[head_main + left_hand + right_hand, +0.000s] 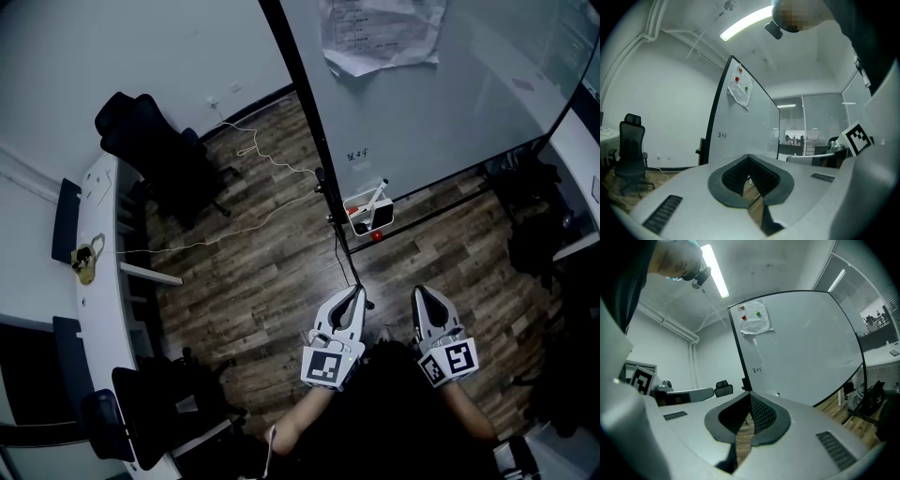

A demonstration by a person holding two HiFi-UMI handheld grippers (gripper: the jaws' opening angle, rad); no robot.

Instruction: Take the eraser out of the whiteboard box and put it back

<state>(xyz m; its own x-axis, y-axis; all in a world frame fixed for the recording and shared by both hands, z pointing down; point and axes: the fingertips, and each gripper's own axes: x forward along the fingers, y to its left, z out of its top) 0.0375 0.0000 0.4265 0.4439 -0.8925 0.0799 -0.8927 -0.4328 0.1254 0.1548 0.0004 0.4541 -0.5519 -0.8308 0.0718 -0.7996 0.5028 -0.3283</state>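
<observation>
Eraser [380, 218]: inside the whiteboard box [367, 223], only a small dark block in the head view, too small for detail. One white marker [373, 197] in the same box, leaning, its upper end above the rim. One box only, hanging on the lower frame of the one whiteboard [450, 103], above the wooden floor [262, 281]. High on the board, one crumpled paper sheet [380, 33] with three small magnets [758, 313] on it, red and green among them.

Well apart from the box, close to the body: two grippers, left gripper [355, 292] and right gripper [419, 293], side by side and not touching. Both held level, both pointing toward the whiteboard.

Left gripper: jaws pressed together at the tips, nothing between them, touching nothing. Right gripper: the same, jaws closed tip to tip, empty.

On the floor to the left, one thin white cable [234, 230]; farther left, near the wall, a black office chair [155, 150].
</observation>
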